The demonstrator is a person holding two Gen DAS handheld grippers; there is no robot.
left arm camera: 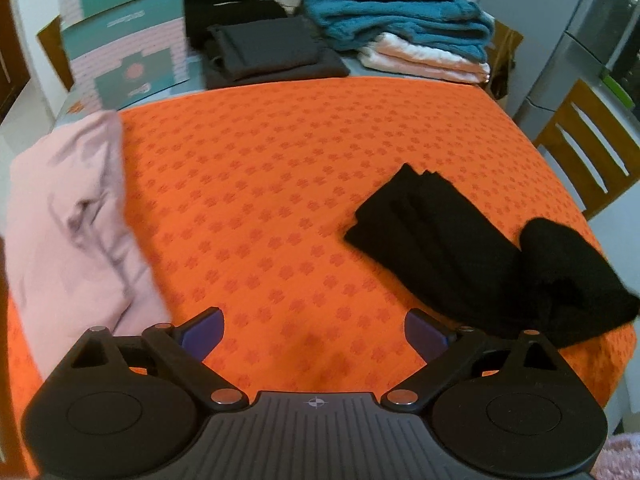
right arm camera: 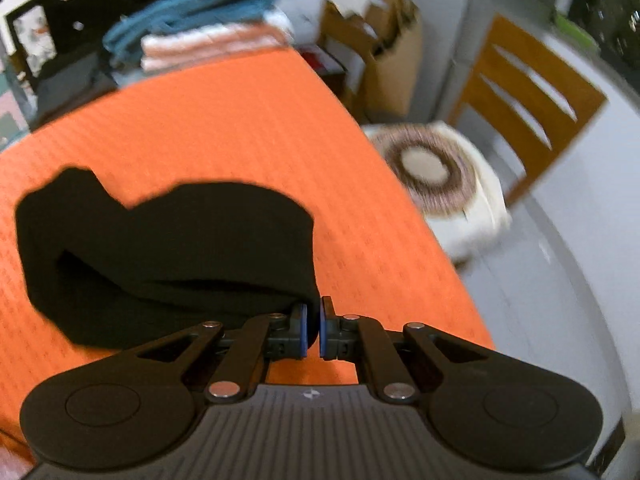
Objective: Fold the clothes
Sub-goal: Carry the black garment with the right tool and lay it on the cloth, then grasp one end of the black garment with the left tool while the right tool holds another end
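The left hand-held gripper point(left arm camera: 314, 334) is hovering spread over the orange bench point(left arm camera: 260, 184), holding nothing. The right hand-held gripper point(right arm camera: 313, 330) is pressing together at the black garment's point(right arm camera: 168, 256) edge; whether cloth is pinched, I cannot tell. A pink garment point(left arm camera: 68, 216) is lying left. Folded towels point(left arm camera: 404, 36) and a patterned box point(left arm camera: 128, 40), its print unreadable, are sitting behind; a wooden chair point(right arm camera: 524, 96) is standing beside.

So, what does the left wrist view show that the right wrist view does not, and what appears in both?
Only the left wrist view shows the pink garment, the dark folded pile, the patterned box and the open left gripper. Only the right wrist view shows the right gripper, jaws nearly shut, and the round-patterned cushion. Both show the black garment, orange cloth, teal towels and wooden chair.
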